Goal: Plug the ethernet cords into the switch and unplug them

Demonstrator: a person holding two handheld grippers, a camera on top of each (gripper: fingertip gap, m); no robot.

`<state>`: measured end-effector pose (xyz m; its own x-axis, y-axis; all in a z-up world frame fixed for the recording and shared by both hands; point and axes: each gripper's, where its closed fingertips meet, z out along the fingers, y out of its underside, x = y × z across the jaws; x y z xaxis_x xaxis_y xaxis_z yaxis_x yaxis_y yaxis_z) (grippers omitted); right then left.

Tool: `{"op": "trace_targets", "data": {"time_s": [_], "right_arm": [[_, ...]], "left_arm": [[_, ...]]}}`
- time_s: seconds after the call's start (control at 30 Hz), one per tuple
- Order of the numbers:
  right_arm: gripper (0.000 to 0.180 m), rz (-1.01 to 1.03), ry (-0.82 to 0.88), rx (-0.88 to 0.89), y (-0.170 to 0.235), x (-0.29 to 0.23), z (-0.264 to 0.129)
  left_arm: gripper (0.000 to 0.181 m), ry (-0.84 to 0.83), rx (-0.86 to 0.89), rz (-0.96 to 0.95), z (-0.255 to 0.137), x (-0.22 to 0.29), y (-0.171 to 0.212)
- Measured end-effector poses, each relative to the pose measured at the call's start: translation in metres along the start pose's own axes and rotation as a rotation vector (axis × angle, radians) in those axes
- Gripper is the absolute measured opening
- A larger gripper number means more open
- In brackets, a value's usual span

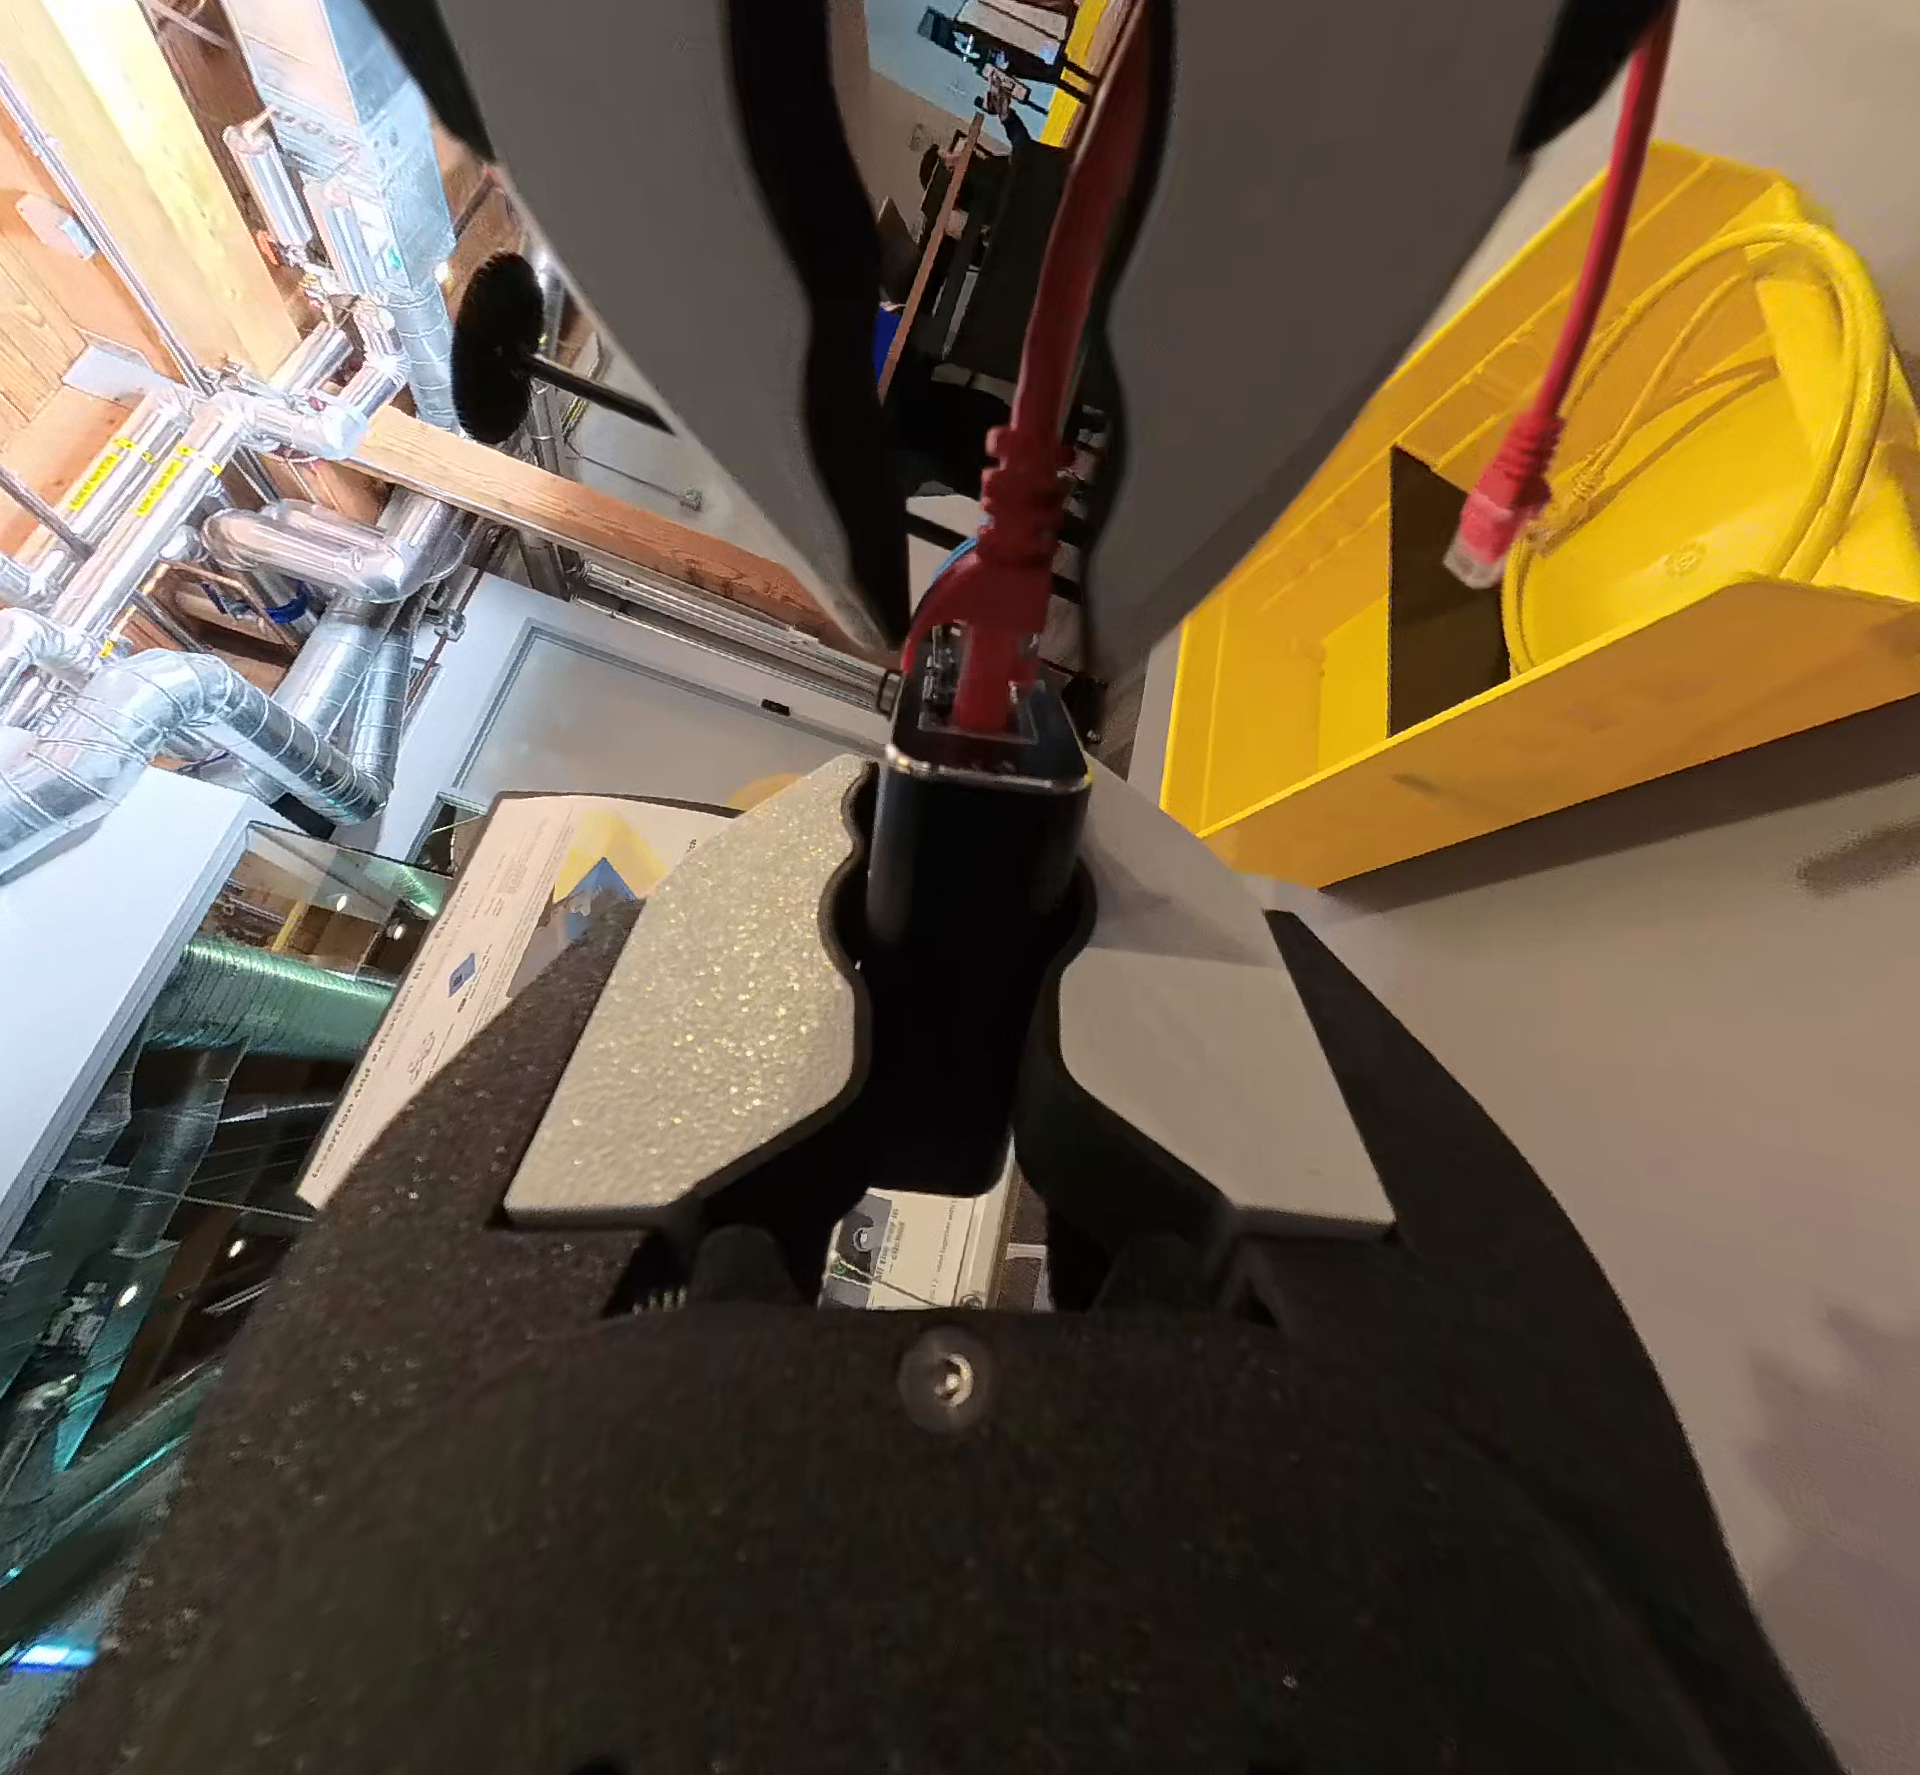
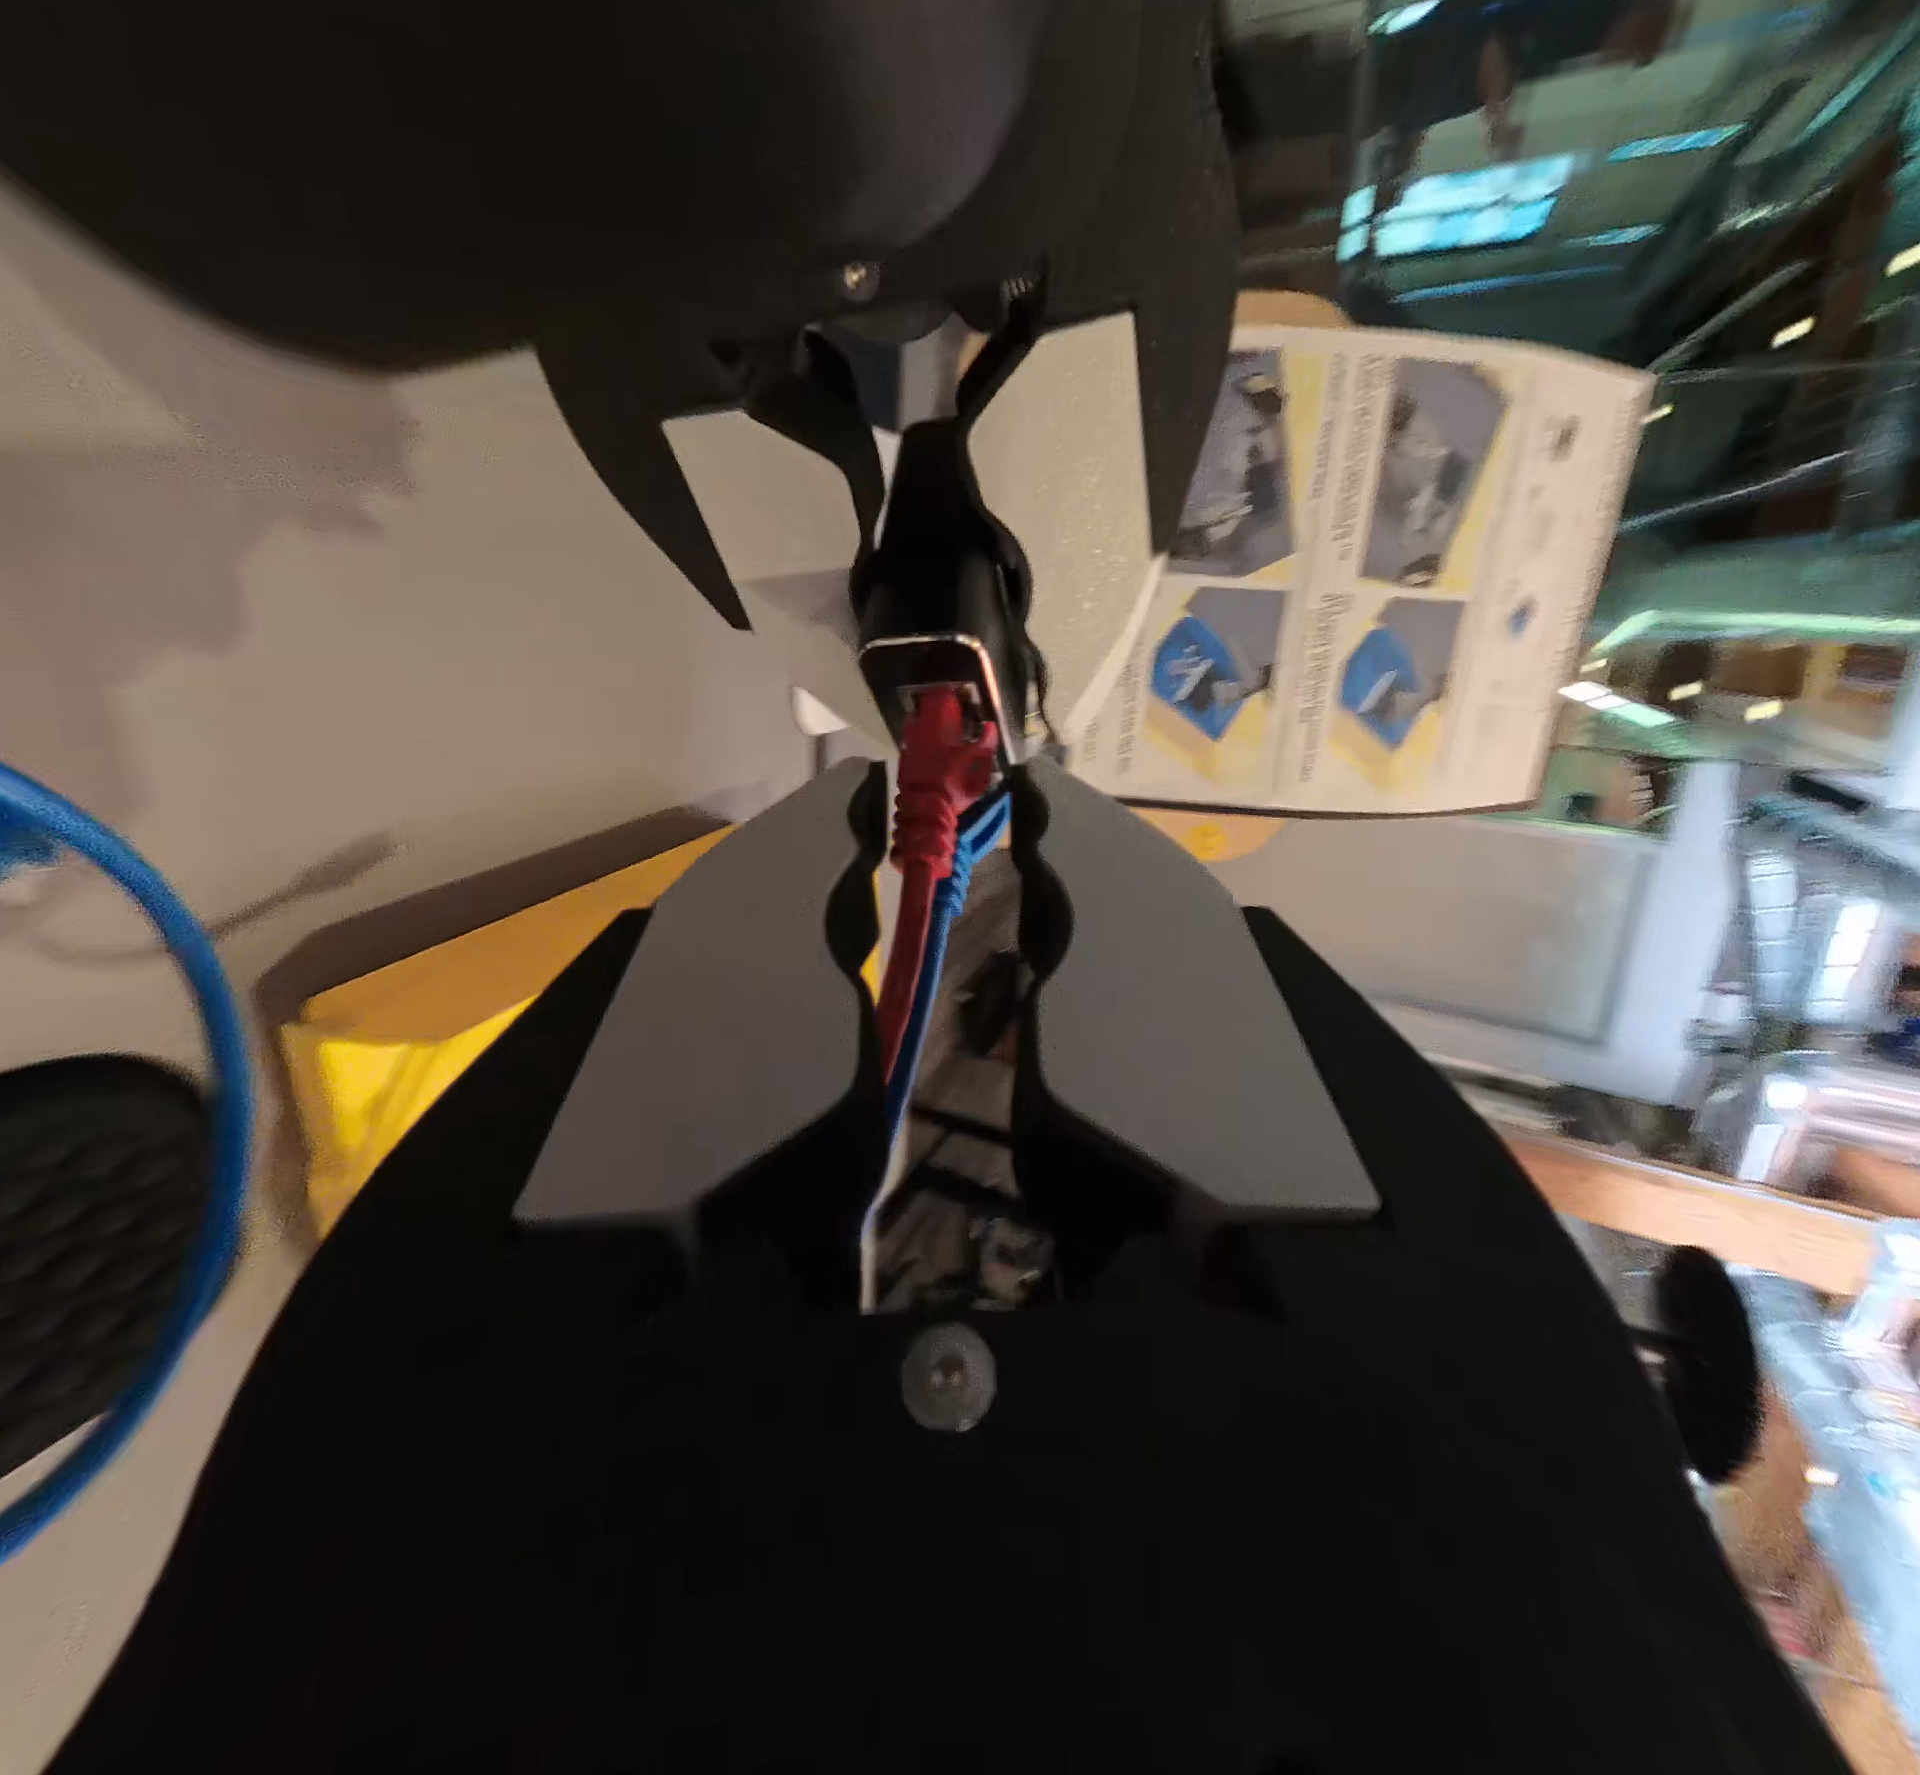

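printed sheet [image 2: 1382, 572]: beyond the right tongs, to their right; photo panels, blue and yellow pictures and lines of small print, too blurred to make out
same sheet, left wrist view [image 1: 499, 956]: left of the left tongs, with a heading and a small blue emblem
white label [image 1: 914, 1247]: seen between the left tongs, under the black switch [image 1: 971, 884]; small print
pipes [image 1: 135, 478]: far left of the left tongs; yellow marker bands
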<state>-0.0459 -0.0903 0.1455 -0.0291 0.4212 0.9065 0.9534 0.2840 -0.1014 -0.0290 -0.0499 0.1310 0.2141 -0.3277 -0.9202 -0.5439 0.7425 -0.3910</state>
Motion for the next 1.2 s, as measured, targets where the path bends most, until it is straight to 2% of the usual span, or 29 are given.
{"op": "trace_targets", "data": {"time_s": [0.13,0.37,0.63,0.8,1.07,1.2], "right_arm": [[0.017,-0.152,0.169,0.079,-0.009,0.003,-0.011],[0.016,-0.170,0.273,0.152,-0.010,-0.001,-0.021],[0.016,-0.206,0.313,0.168,-0.008,-0.006,-0.025],[0.014,-0.199,0.265,0.166,-0.008,-0.010,-0.028],[0.013,-0.180,0.244,0.149,-0.004,-0.006,-0.025],[0.012,-0.227,0.245,0.125,0.000,-0.006,-0.022]], "left_arm": [[0.028,-0.091,0.000,0.079,-0.007,-0.010,-0.009],[0.028,-0.109,0.016,0.122,-0.009,-0.007,-0.021],[0.028,-0.076,0.000,0.129,-0.006,0.001,-0.025],[0.027,-0.059,0.017,0.124,-0.005,0.005,-0.028],[0.028,-0.171,0.036,0.152,0.000,-0.002,-0.029],[0.027,-0.202,0.008,0.107,0.005,-0.004,-0.025]]}}
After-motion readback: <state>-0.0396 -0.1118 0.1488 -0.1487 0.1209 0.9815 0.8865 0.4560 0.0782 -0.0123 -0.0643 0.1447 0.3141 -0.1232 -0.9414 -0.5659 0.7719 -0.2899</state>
